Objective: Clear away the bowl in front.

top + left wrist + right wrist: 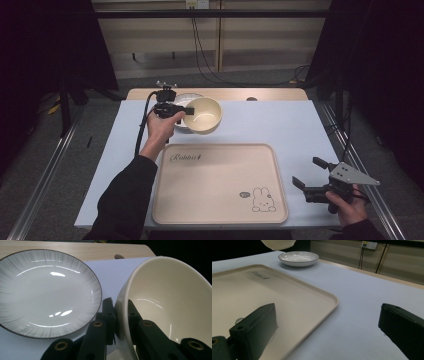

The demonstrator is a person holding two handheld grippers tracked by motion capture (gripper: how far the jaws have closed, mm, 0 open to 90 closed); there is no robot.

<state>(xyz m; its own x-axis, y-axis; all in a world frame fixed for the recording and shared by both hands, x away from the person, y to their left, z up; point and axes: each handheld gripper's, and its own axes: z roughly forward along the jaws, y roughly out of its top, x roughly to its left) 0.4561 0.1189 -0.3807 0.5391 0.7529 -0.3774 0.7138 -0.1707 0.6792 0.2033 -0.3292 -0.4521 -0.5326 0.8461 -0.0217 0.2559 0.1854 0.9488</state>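
left gripper (pixel 186 111) clenched on rim of cream bowl (pixel 203 115), one jaw inside, one outside the wall; left gripper view shows bowl (pixel 170 302) tilted, mouth facing sideways, lifted off the desk (pixel 280 122). bowl sits at far side of desk, just beside/partly over the grey-streaked plate (pixel 186 100) w/ dark rim; plate (pixel 47 292) flat on desk. right gripper (pixel 307 177) released, jaws wide apart, nothing btwn them, near right front corner of desk, just beside the beige tray (pixel 220 182). tray has rabbit print, lies near front edge, well apart from bowl. right gripper view: tray (pixel 294 297) corner, plate (pixel 298 258) far off.
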